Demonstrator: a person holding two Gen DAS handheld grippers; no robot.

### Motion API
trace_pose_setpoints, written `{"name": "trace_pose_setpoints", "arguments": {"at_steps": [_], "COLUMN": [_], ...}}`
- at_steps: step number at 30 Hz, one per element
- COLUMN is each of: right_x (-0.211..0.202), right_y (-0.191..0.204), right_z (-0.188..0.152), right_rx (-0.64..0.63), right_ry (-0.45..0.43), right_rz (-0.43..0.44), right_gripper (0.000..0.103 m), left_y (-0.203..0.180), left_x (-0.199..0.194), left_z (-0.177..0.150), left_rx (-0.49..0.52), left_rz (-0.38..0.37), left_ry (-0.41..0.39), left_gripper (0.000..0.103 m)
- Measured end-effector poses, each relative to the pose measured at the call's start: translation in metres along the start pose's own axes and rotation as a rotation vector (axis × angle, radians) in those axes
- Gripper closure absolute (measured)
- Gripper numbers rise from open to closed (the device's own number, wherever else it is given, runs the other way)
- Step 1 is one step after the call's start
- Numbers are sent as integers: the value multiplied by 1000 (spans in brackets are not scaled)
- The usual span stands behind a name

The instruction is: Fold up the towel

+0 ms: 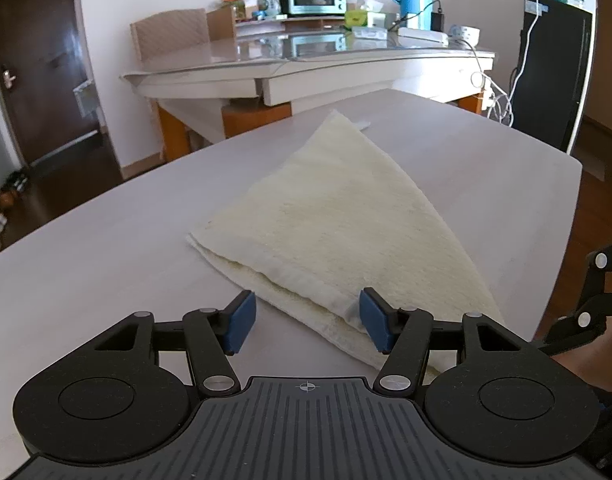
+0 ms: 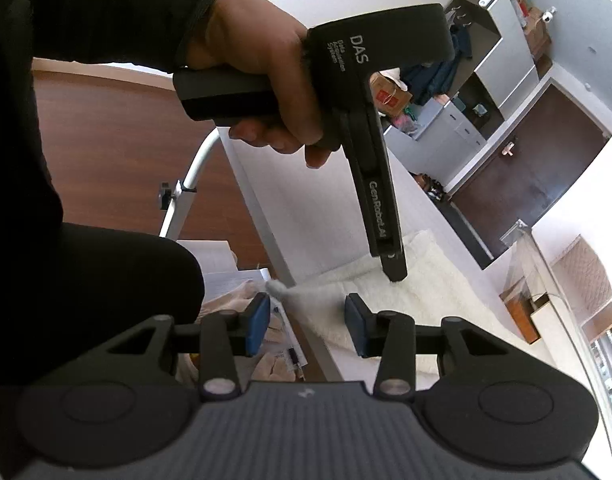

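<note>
The cream towel [image 1: 338, 216] lies on the pale bench [image 1: 105, 248], already doubled into a triangle, with its layered edge toward the near side. The left tool [image 1: 308, 322] has its blue pads spread apart over that near edge; nothing is pinched. The right tool [image 2: 308, 326] is also spread, with a fluffy corner of the towel [image 2: 426, 292] just in front of its pads — it hangs a little over the bench edge. To do this step well, I think each tool should catch all layers together at a corner, low and flat, so the next fold stays even — the terry looks thick and soft
</note>
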State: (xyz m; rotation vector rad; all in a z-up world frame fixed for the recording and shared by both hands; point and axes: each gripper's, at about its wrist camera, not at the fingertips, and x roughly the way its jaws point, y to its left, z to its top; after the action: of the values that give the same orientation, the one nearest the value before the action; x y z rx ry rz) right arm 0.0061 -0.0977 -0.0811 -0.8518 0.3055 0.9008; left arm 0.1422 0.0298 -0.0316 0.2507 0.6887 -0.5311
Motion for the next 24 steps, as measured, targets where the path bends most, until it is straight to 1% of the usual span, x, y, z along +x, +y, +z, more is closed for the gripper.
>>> {"name": "trace_pose_setpoints", "arguments": {"at_steps": [1, 2, 4, 5, 8, 10, 12, 16, 19, 20, 24], "right_x": [1, 1, -3, -7, -22, -33, -43, -57, -65, -67, -74], "right_y": [1, 1, -2, -5, -17, -27, -35, -43, -47, -49, -61], "right_z": [0, 0, 0, 0, 2, 3, 3, 6, 8, 9, 11], "right_rx": [-2, 0, 12, 23, 66, 98, 123, 144, 157, 162, 163], "right_ry": [0, 0, -7, -17, -46, -58, -71, -90, -107, -112, -127], "right_rz": [0, -4, -7, -8, -4, 11, 53, 127, 168, 179, 192], "right_gripper": [78, 80, 90, 91, 92, 92, 92, 92, 92, 92, 93], "left_y": [0, -1, -3, -5, -2, 9, 18, 29, 32, 32, 33], "left_x": [-1, -1, -2, -4, -12, -14, -13, -4, 4, 6, 8], "left_z": [0, 0, 0, 1, 6, 13, 18, 25, 25, 24, 20], "left_rx": [-3, 0, 15, 23, 36, 35, 37, 77, 122, 137, 149], "left_rz": [0, 0, -2, -2, 16, 65, 101, 149, 163, 156, 152], "left_ry": [0, 1, 4, 3, -23, -35, -37, -10, 31, 46, 63], "left_gripper": [41, 41, 41, 41, 40, 40, 40, 39, 39, 39, 39]}}
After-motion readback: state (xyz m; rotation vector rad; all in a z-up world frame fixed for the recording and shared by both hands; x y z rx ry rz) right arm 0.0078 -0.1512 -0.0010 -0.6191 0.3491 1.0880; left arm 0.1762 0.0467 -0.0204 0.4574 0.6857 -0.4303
